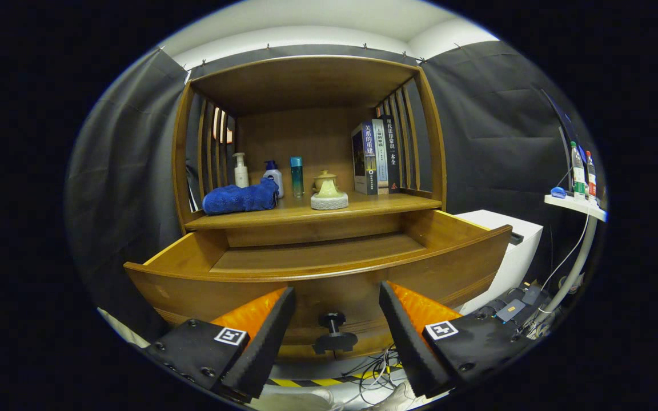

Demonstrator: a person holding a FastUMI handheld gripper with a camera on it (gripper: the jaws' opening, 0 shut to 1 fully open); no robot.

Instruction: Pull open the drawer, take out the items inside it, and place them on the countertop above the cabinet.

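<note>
While the drawer (329, 268) stands pulled out, its knob (333, 330) sits between the wide-open gripper (337, 319) fingers, untouched, below the table (317, 212).

Dark cloth walls (494, 125) hang behind and beside a wooden cabinet (306, 85) ahead of the fingers. A white box unit (520, 240) stands to the right, with a white side shelf (574, 204) on a pole beyond it and tangled cables (374, 371) on the floor below.

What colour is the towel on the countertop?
Blue; the towel shows in the gripper view, beyond the open fingers.
</note>
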